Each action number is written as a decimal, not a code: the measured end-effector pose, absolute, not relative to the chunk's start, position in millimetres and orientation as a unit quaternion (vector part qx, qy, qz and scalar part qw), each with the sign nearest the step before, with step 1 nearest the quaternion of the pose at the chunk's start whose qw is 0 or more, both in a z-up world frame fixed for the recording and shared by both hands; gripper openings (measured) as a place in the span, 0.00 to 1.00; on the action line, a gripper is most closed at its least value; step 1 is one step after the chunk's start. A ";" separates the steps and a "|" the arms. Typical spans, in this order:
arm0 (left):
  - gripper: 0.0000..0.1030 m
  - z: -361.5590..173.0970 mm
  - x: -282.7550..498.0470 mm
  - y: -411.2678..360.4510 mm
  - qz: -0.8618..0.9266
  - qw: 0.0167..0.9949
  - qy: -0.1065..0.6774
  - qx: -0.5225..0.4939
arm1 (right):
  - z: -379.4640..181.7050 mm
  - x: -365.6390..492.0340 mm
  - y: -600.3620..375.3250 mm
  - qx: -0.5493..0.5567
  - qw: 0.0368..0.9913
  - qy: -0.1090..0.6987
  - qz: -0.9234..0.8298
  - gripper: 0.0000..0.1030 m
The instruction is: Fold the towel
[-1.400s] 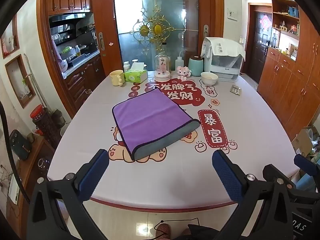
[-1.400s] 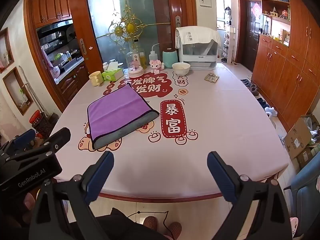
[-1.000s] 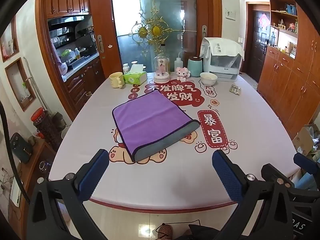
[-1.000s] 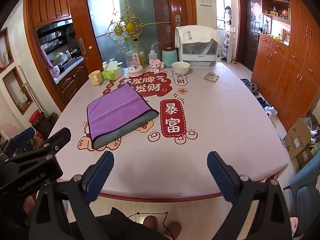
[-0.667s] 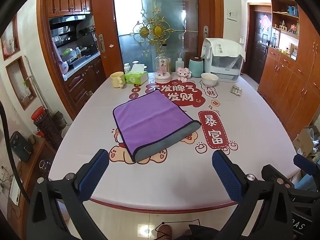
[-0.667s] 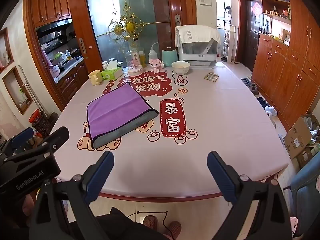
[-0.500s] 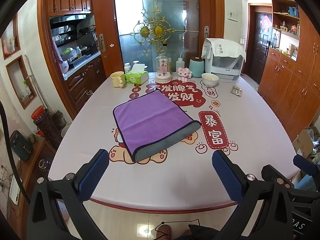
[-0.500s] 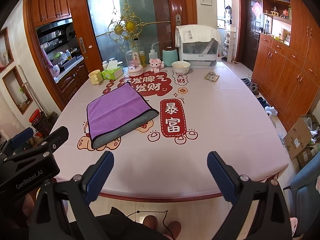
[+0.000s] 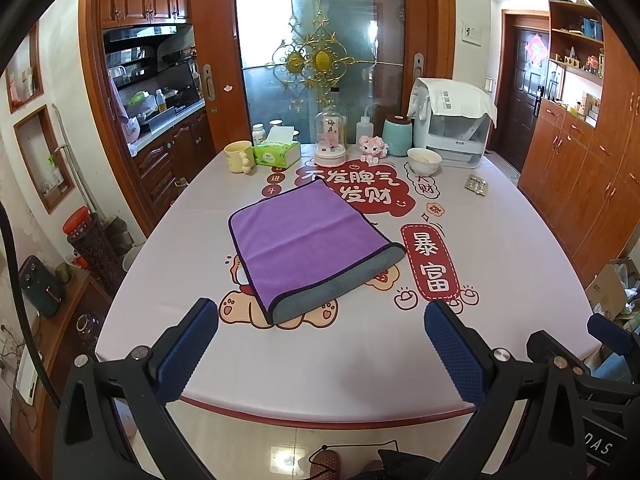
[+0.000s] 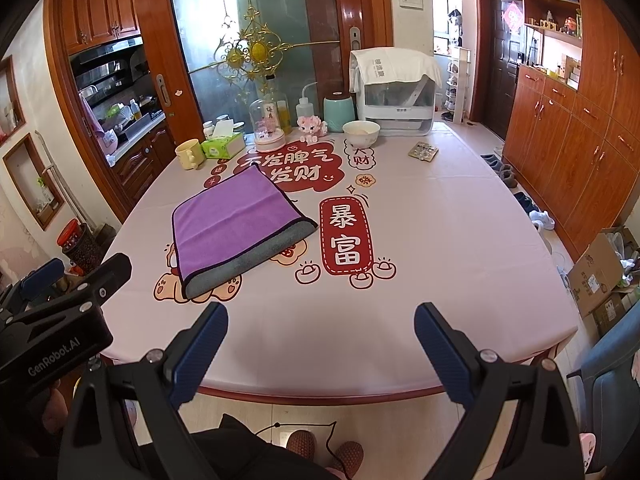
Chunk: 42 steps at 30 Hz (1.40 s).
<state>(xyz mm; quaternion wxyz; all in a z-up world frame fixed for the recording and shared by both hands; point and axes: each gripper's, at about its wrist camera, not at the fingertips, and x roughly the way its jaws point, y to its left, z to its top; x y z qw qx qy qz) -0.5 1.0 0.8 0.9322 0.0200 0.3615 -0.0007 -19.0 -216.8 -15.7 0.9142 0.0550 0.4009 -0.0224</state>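
Observation:
A purple towel [image 9: 306, 236] with a grey underside lies folded flat on the pink printed table [image 9: 500, 248], left of centre. It also shows in the right wrist view [image 10: 236, 218]. My left gripper [image 9: 320, 344] is open and empty, held back over the table's near edge, well short of the towel. My right gripper [image 10: 320, 340] is open and empty too, over the near edge, to the right of the towel. The left gripper's body [image 10: 56, 332] shows at the lower left of the right wrist view.
At the table's far end stand a yellow mug [image 9: 239, 156], a green tissue box [image 9: 278, 153], a glass dome [image 9: 330, 138], a teal canister [image 9: 397, 136], a white bowl [image 9: 424, 159] and a covered white appliance [image 9: 454, 128]. A blister pack [image 9: 477, 185] lies at the right. Cabinets line the right wall.
Almost nothing differs; the views have drifted very slightly. Both grippers stay open and the towel has not moved.

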 end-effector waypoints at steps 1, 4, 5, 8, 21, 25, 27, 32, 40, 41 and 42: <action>0.99 0.5 0.6 2.0 -0.002 0.932 0.362 0.018 | -15.1 -19.0 -216.9 0.056 0.914 0.402 -0.023 0.92; 0.99 0.3 6.7 5.4 -0.004 0.931 0.366 0.015 | -14.7 -17.3 -217.6 0.059 0.912 0.404 -0.027 0.92; 0.99 1.0 9.1 6.9 -0.005 0.930 0.367 0.013 | -17.7 -18.0 -218.5 0.059 0.912 0.405 -0.027 0.92; 0.99 -0.6 13.8 10.0 -0.008 0.928 0.372 0.011 | -19.3 -15.4 -216.2 0.060 0.912 0.404 -0.026 0.92; 0.99 -10.5 35.2 29.2 -0.039 0.921 0.387 0.005 | -16.3 -6.8 -197.1 0.062 0.915 0.399 -0.024 0.92; 0.99 -15.0 41.9 37.2 -0.052 0.917 0.396 0.007 | -19.0 -0.1 -188.2 0.069 0.912 0.404 -0.026 0.92; 0.99 -18.2 45.3 41.6 -0.056 0.914 0.402 0.007 | -21.0 2.9 -183.8 0.070 0.910 0.407 -0.027 0.92; 0.99 -29.0 55.3 51.7 -0.063 0.905 0.420 -0.010 | -25.7 14.1 -176.9 0.063 0.907 0.415 -0.024 0.92; 0.99 -51.9 77.5 58.0 -0.052 0.892 0.447 -0.043 | -36.6 43.5 -182.7 0.047 0.899 0.435 -0.007 0.92; 0.99 -54.3 80.3 57.5 -0.050 0.891 0.449 -0.044 | -37.6 48.4 -184.3 0.045 0.899 0.436 -0.003 0.92; 0.99 -57.9 84.4 56.3 -0.044 0.889 0.453 -0.046 | -38.9 53.5 -185.9 0.043 0.899 0.436 0.001 0.92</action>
